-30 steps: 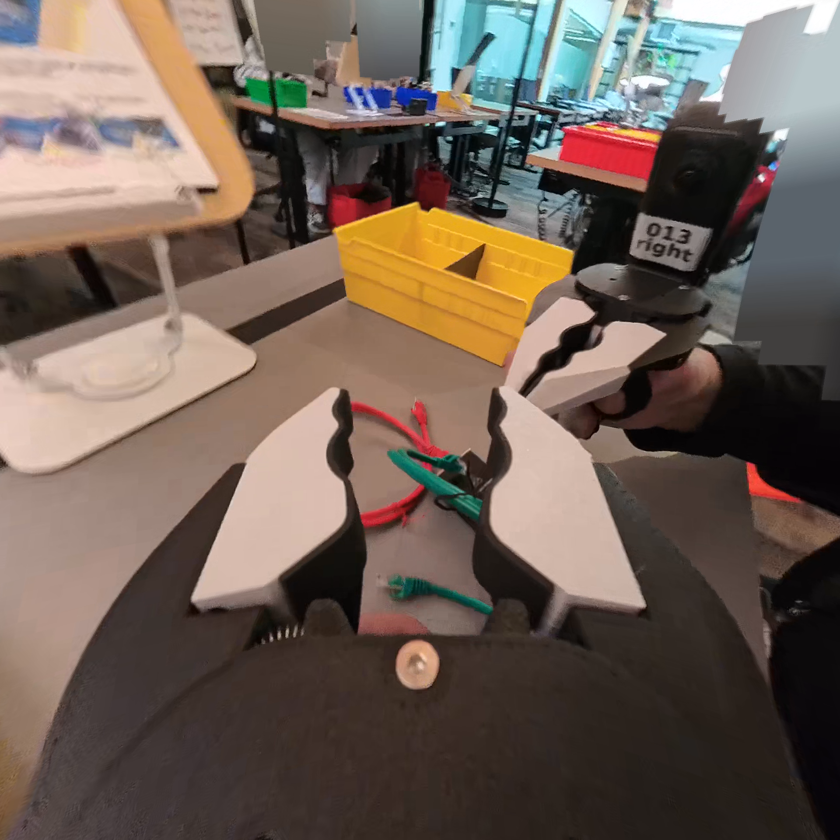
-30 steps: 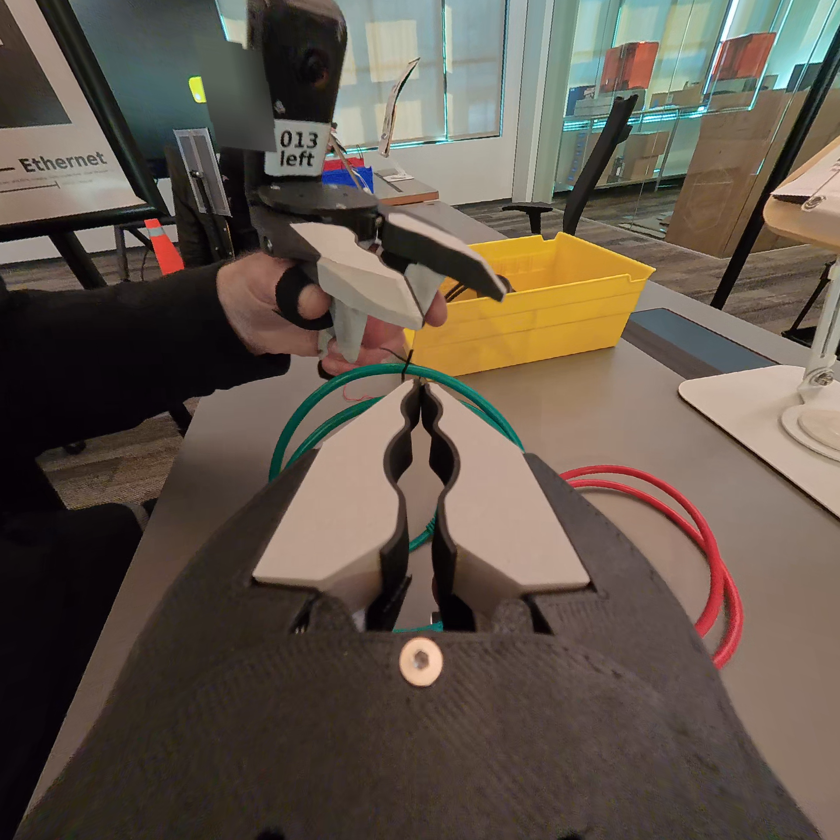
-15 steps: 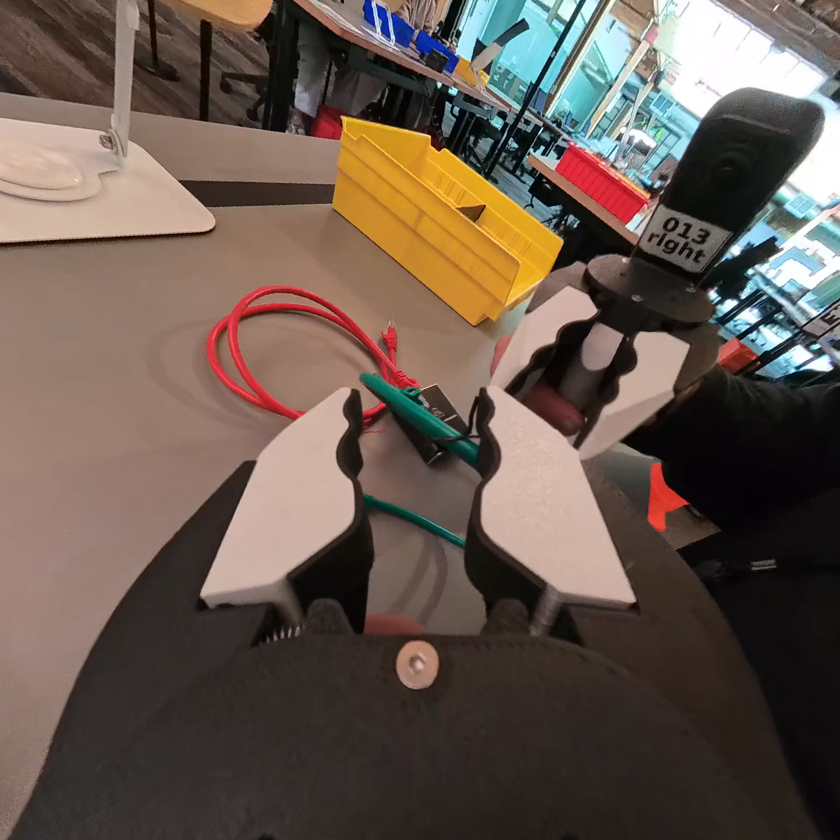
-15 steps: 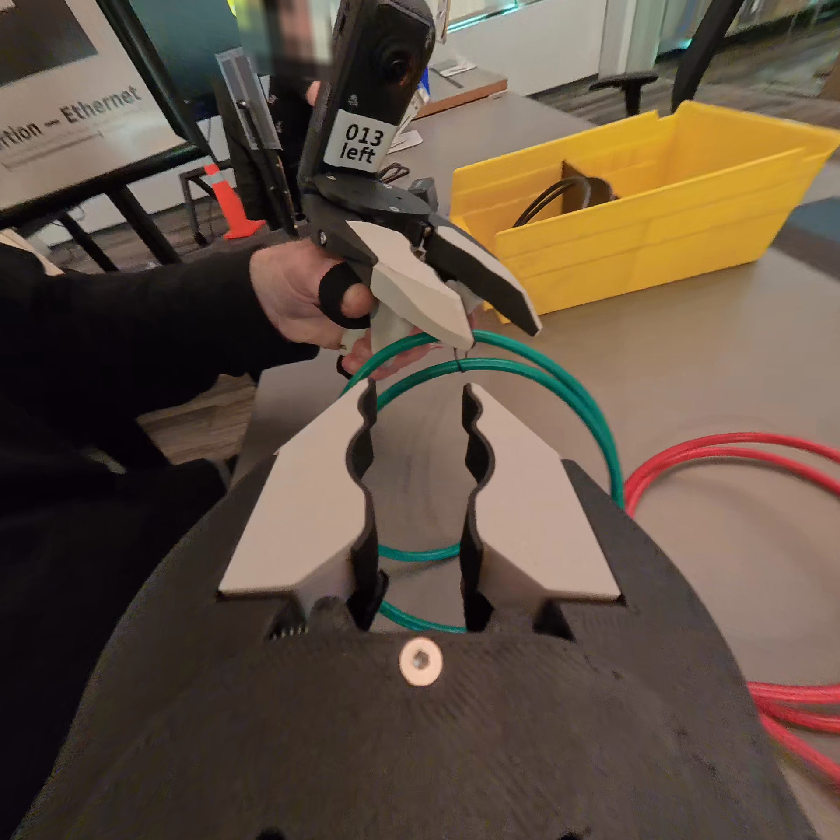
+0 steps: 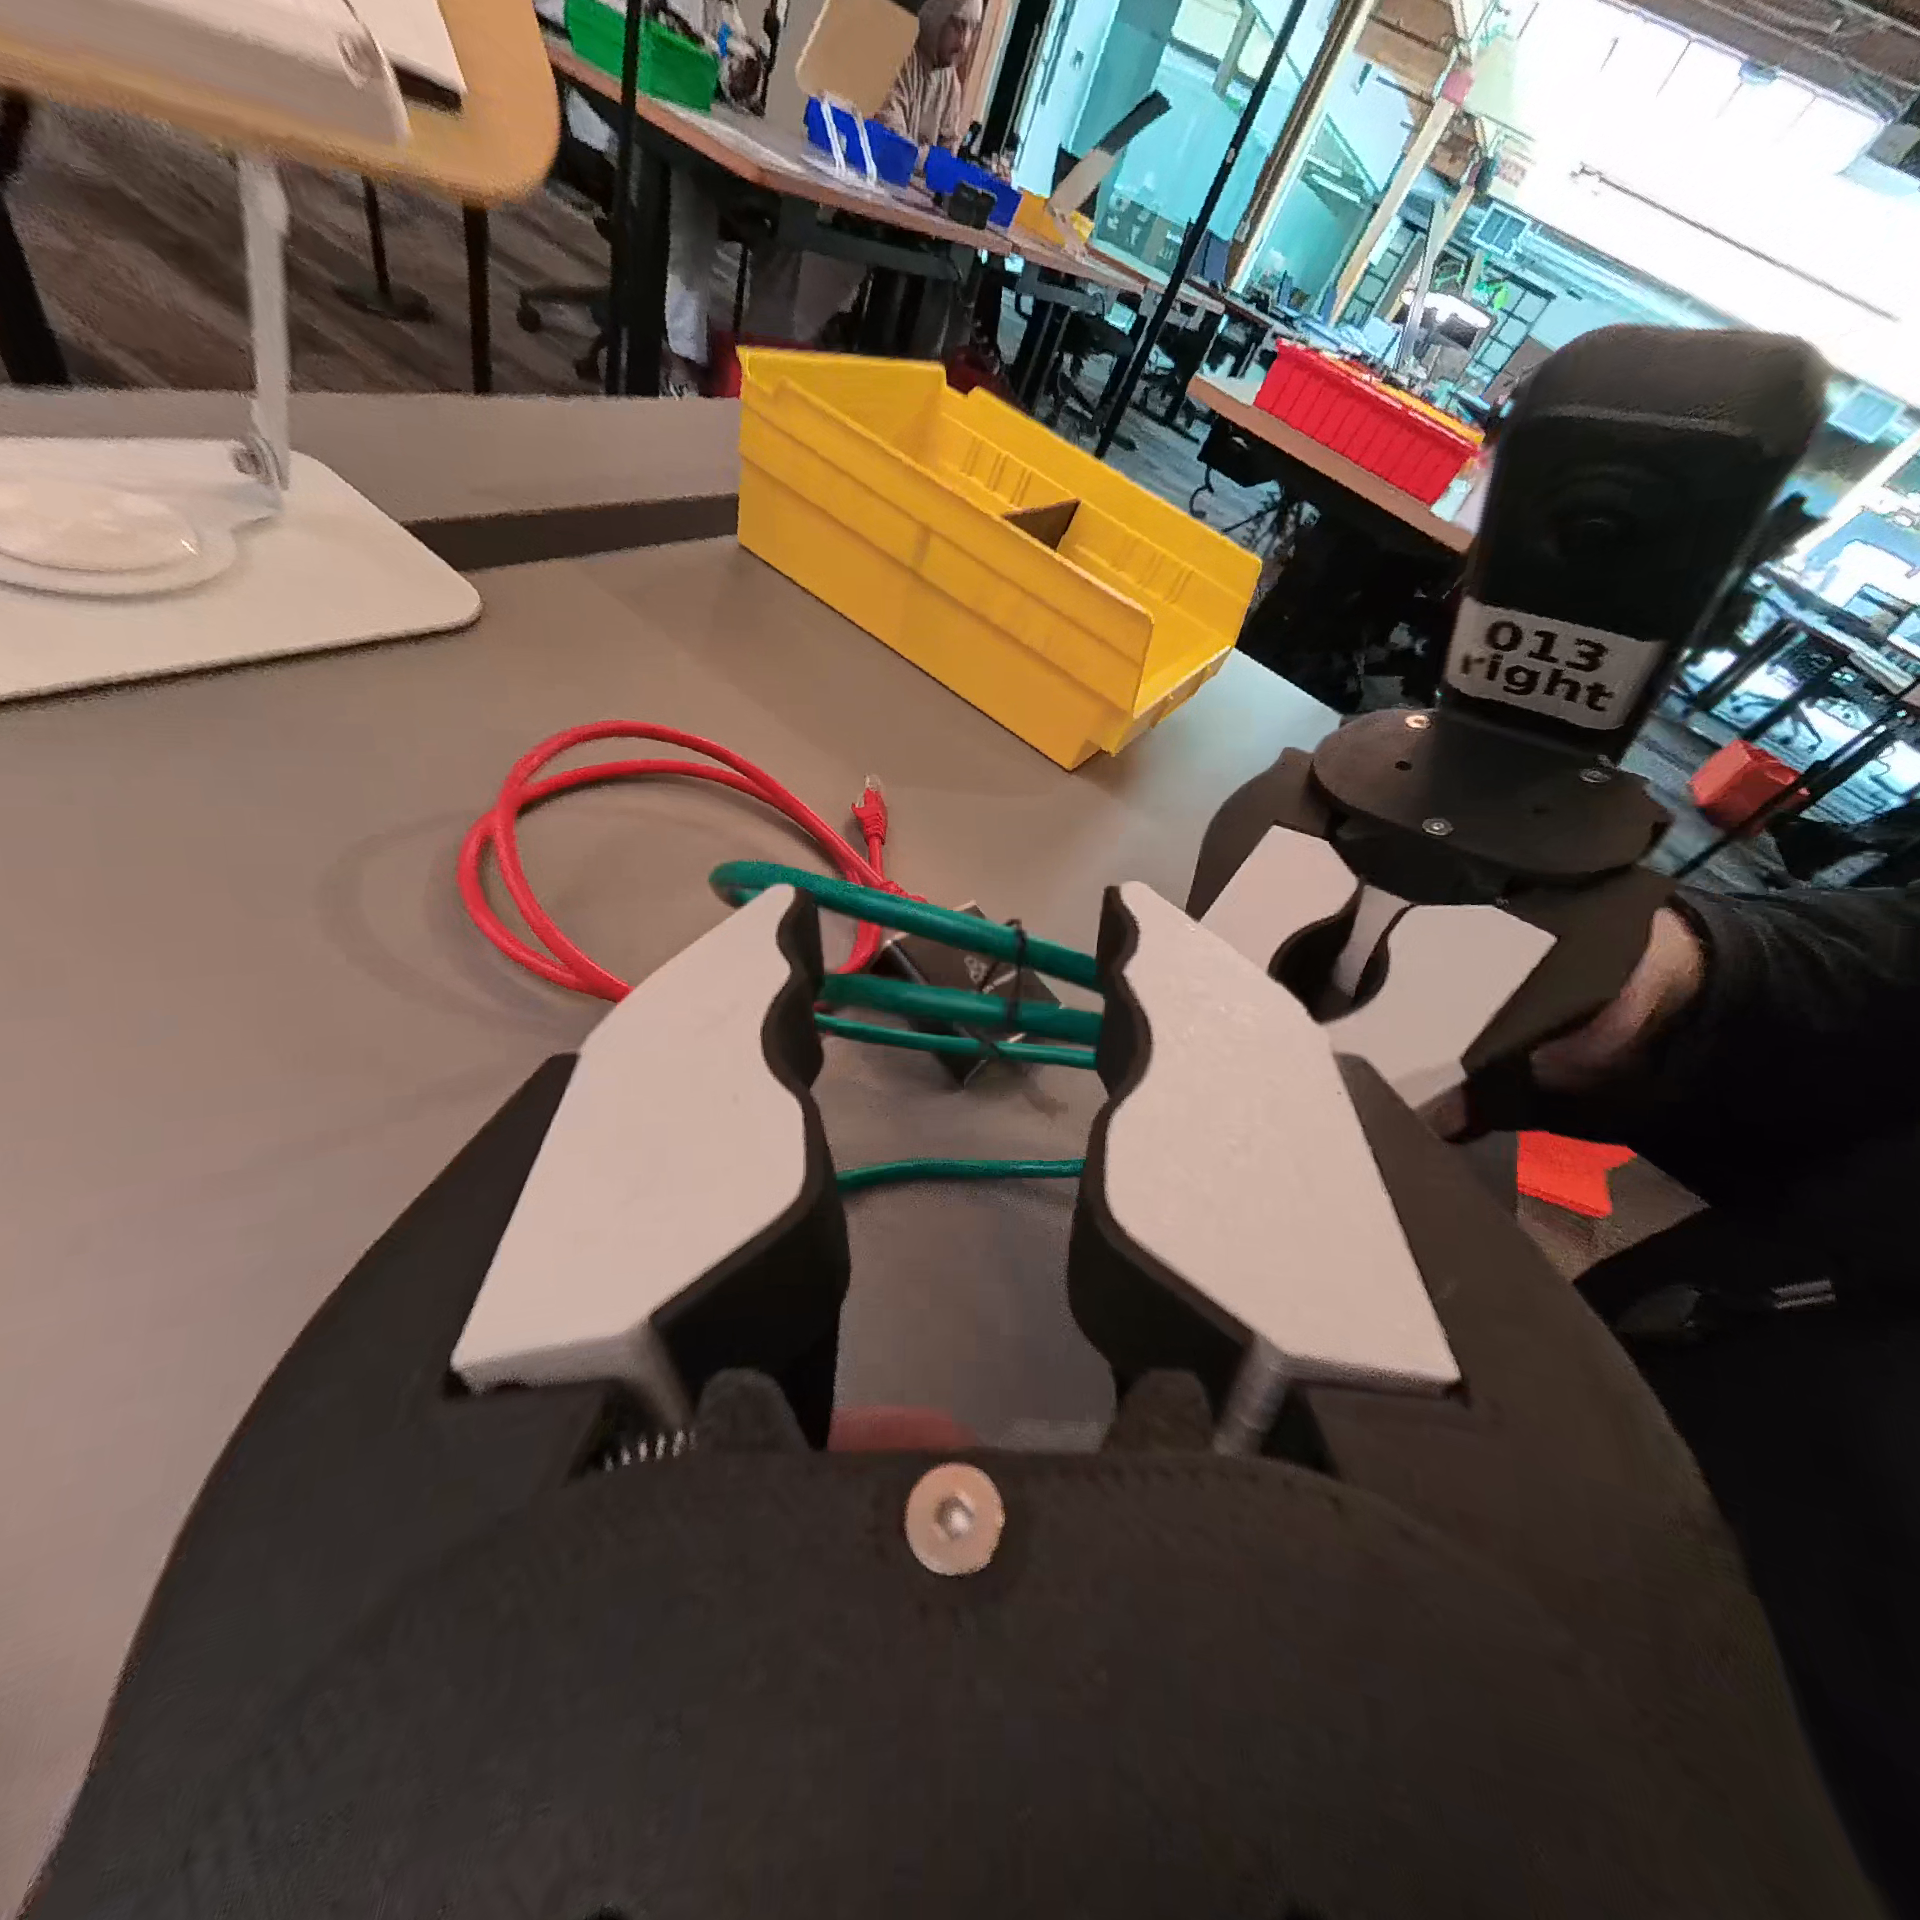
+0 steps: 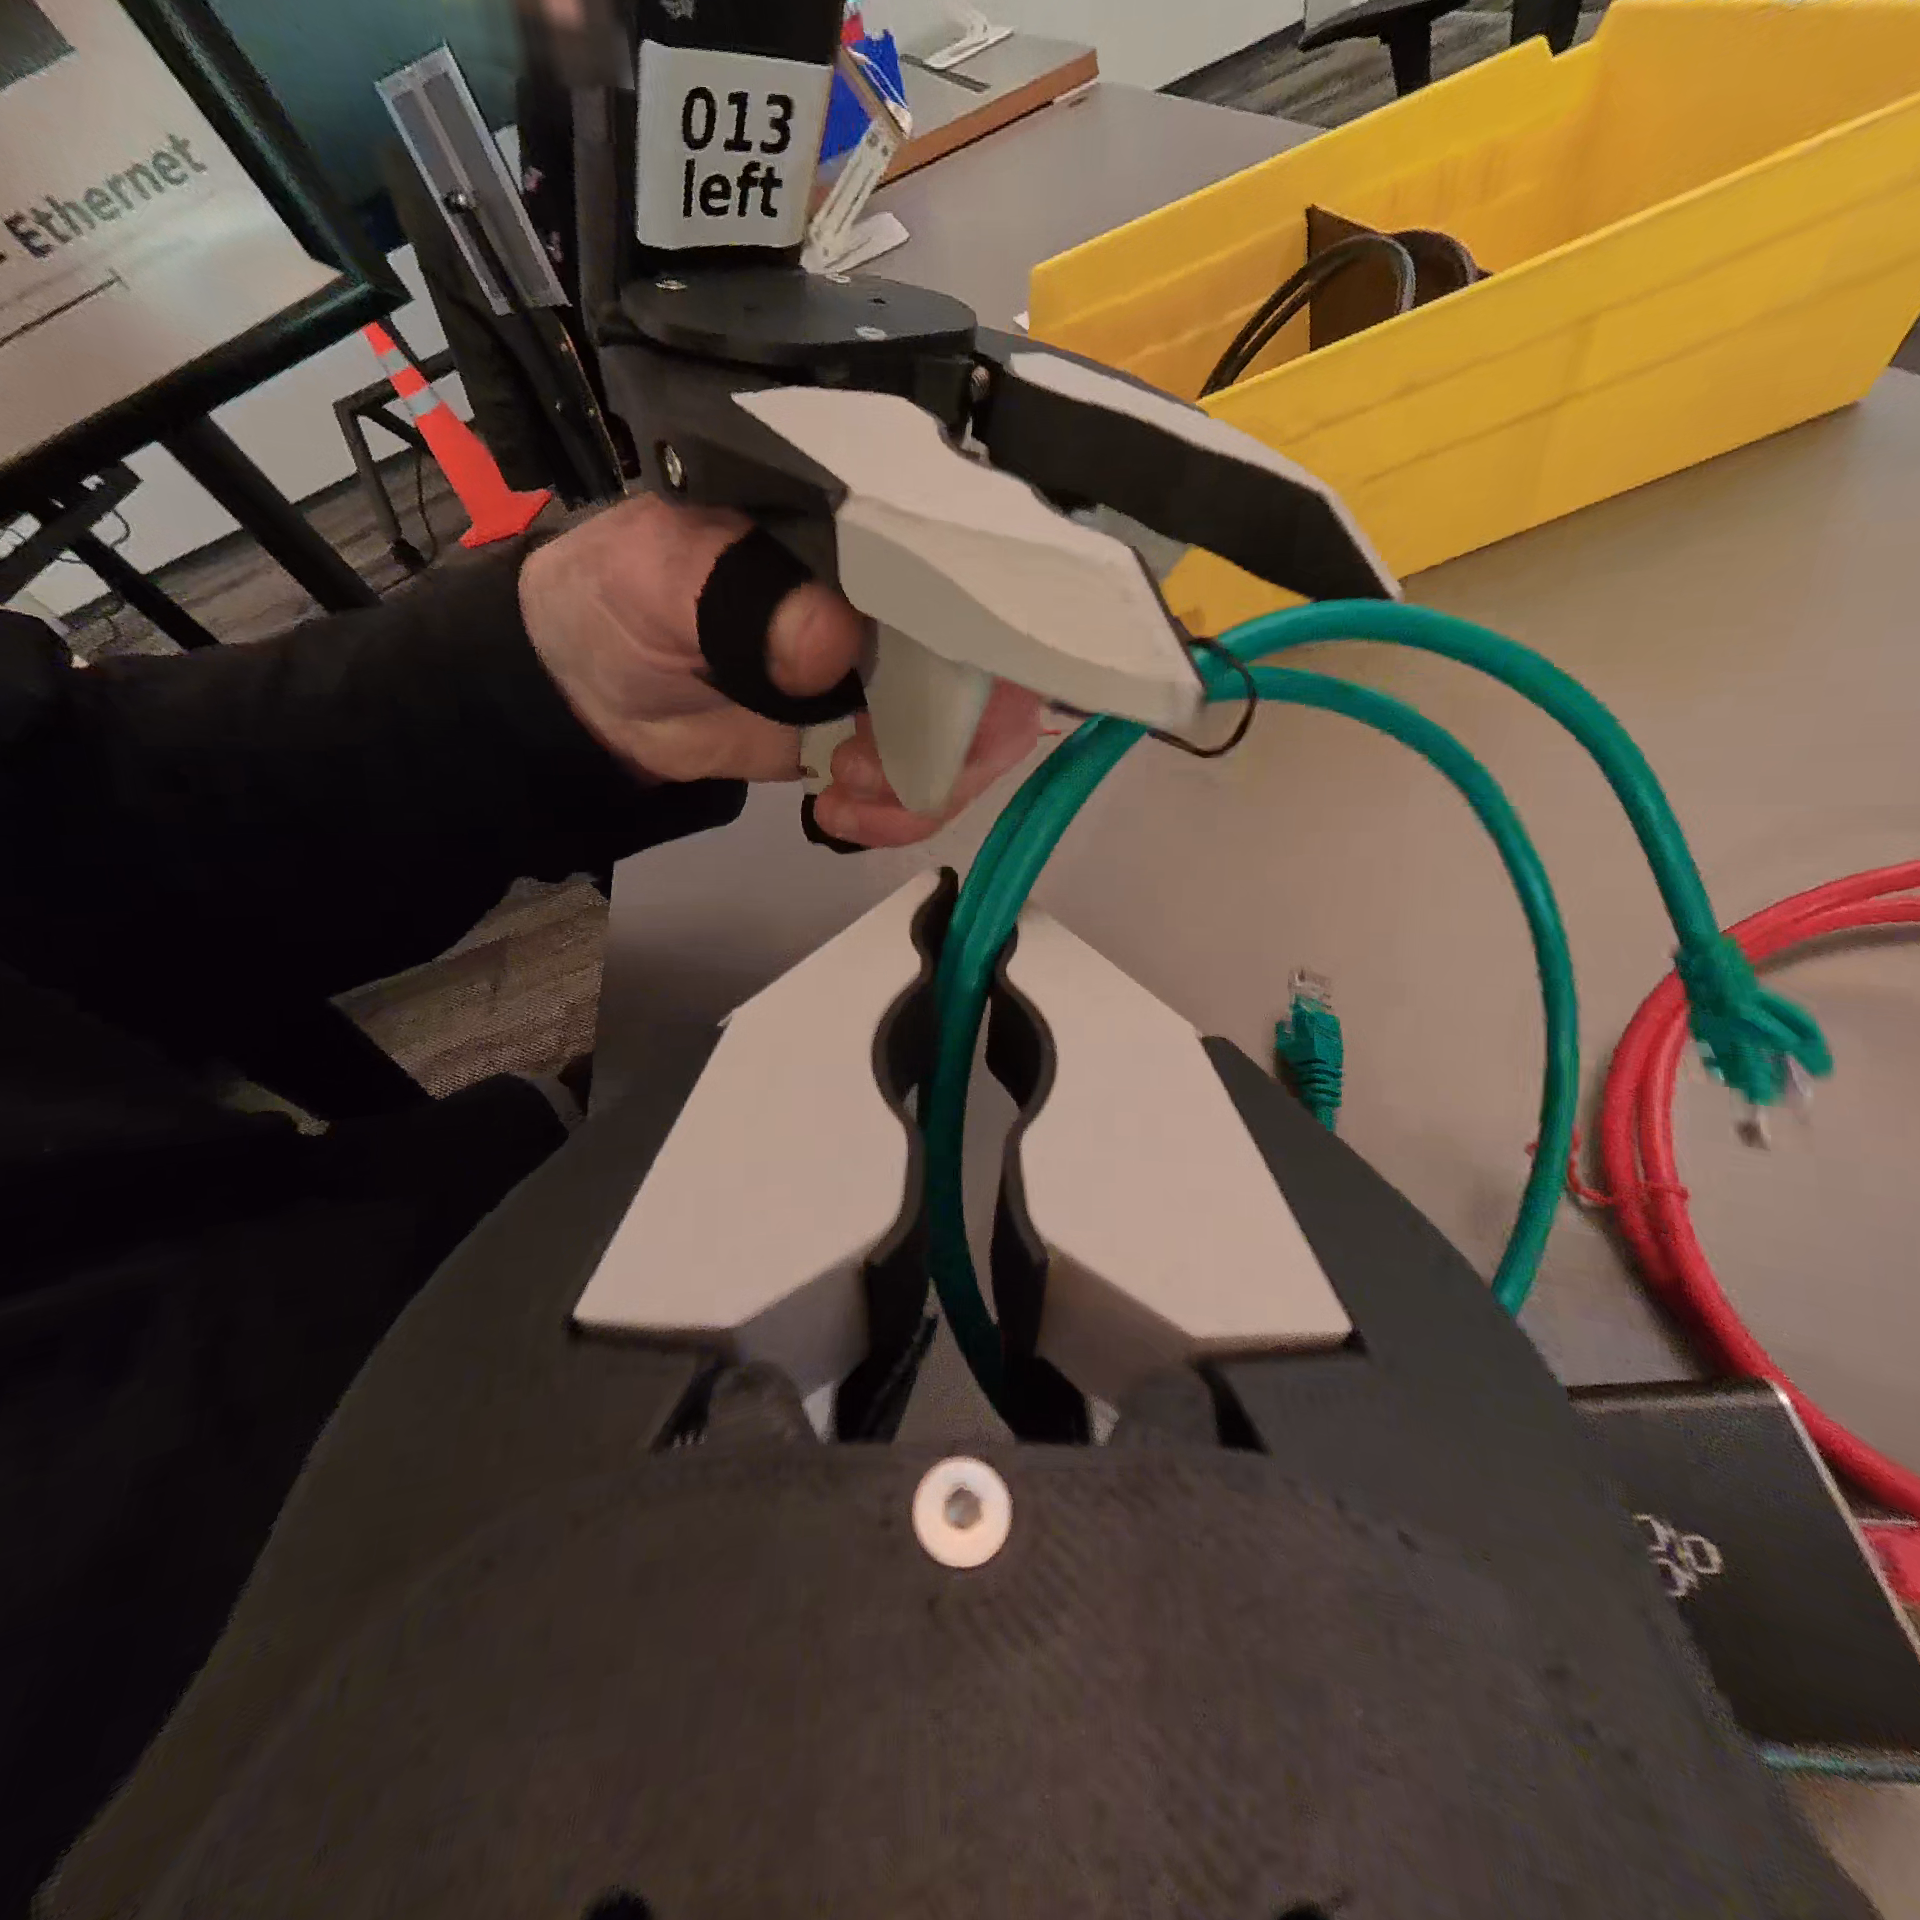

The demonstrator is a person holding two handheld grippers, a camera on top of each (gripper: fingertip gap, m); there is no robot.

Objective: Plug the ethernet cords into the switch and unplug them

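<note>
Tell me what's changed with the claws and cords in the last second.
The right claw opened, then shut on the green cord and lifted its coil off the table. The left claw stayed open and now has the raised green loops between its fingers. The red cord and yellow bin stayed put.

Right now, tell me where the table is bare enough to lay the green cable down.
Bare table lies left of the red cable, running to the white stand base. Another strip runs between the red cable and the yellow bin. It is crowded near the black switch, where the green cable and both grippers meet.
</note>
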